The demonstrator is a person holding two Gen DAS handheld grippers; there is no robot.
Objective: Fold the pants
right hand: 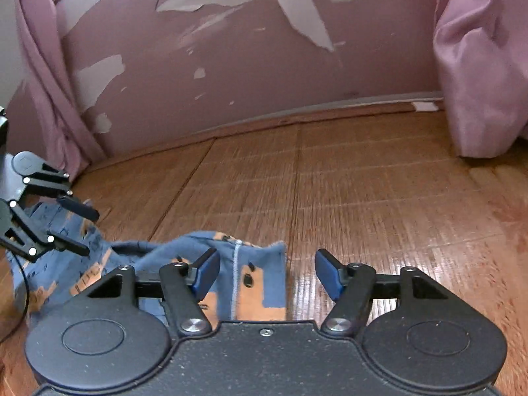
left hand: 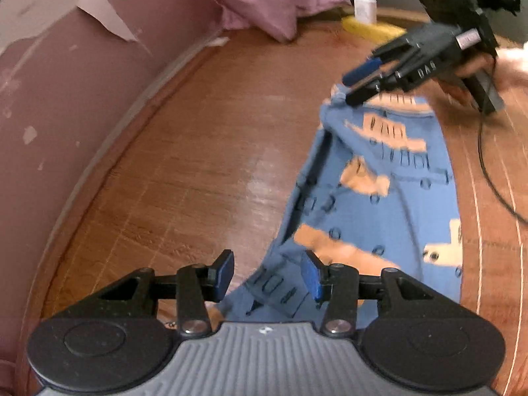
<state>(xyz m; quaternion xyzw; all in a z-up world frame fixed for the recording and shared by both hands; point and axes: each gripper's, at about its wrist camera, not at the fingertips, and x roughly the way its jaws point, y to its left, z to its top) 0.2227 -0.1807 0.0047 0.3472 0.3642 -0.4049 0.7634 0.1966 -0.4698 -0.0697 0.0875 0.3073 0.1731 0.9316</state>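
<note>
Pants, blue w/ orange block print, lie on the wood floor, stretched in a long strip from just under the left gripper to the right gripper farther off. Fabric rumpled, one long edge folded over itself; picture is motion-blurred, so print detail is unclear.

Left gripper: jaws wide apart, blue pads showing, nothing clamped. Its right pad sits over the near end of the pants, the left pad over bare floor; can't tell if either pad touches cloth.

Right gripper, seen from the left wrist cam, is tilted down at the far end of the pants, fingertips at or just above the cloth edge. In the right wrist cam the right gripper has jaws wide apart, nothing held betw. them: left pad over the pants, right pad over floor. A pale seam line runs up the cloth betw. the pads. Left gripper shows at the left edge of that view, fingers spread above the other end.

Pink wall w/ peeling paint runs along the floor's far edge; pink curtains hang to the floor. White charger plugged in by the far corner; black cable trails across the floor beside the pants.
</note>
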